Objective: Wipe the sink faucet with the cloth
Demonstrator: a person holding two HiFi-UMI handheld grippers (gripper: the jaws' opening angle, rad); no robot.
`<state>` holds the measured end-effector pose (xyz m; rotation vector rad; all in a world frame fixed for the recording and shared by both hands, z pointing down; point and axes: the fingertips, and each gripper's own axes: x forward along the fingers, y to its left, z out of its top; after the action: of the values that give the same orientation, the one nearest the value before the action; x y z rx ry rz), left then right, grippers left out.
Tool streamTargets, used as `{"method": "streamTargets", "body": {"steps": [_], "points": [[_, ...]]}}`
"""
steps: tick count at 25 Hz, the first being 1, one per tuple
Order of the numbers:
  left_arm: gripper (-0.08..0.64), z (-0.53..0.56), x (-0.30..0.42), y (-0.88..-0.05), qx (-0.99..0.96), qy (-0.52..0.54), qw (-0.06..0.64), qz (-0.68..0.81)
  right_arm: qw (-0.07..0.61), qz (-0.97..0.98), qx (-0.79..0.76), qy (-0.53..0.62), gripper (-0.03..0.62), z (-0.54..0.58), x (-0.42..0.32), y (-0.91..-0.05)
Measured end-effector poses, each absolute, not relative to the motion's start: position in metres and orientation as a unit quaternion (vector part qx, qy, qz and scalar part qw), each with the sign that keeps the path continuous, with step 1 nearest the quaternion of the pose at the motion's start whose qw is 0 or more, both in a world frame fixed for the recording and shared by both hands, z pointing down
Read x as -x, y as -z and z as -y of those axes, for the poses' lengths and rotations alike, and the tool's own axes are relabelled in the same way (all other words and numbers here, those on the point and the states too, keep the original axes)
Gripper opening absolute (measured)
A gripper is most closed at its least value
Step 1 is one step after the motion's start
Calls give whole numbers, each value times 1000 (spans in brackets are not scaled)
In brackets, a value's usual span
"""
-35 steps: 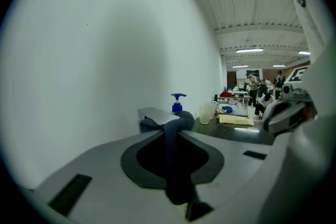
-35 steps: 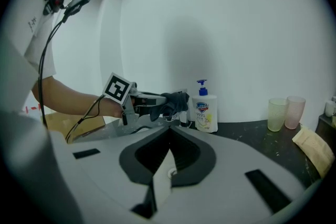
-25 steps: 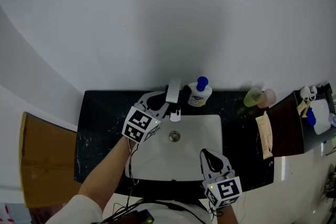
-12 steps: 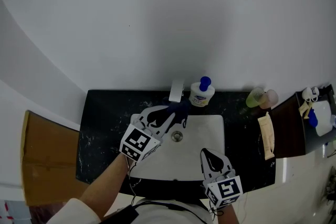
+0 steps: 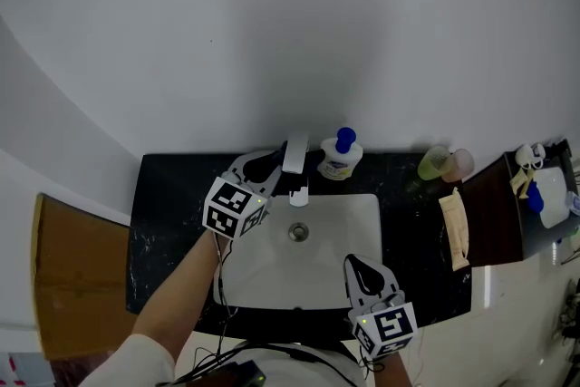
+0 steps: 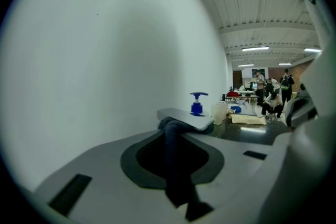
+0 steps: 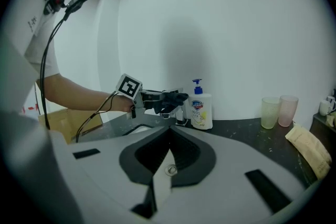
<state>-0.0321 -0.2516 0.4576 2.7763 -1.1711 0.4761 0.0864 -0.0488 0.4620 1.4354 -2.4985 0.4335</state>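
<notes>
Left gripper back up from basin to faucet | pinching cloth against it | right gripper pressed together

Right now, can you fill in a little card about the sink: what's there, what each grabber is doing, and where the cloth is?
place: white sink set in a dark counter, white wall behind
left gripper: shut on the dark cloth, up at the faucet
cloth: against the faucet, just under its flat lever
right gripper: jaw tips together, holding nothing, over the sink's near right corner
beside the faucet: soap bottle with a blue pump
further right: two cups
</notes>
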Motion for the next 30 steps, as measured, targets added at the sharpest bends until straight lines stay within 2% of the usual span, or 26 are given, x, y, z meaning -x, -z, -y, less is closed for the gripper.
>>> {"method": "streamTargets", "body": {"steps": [22,30], "points": [[51,181,32,-425,-921,-93,66,373,115,873,-453,-136,-2,46,-59,-458],[51,172,28,-474,-915,-132,102,369,120,868,-461,-140,-2,43,-70,-460]]}}
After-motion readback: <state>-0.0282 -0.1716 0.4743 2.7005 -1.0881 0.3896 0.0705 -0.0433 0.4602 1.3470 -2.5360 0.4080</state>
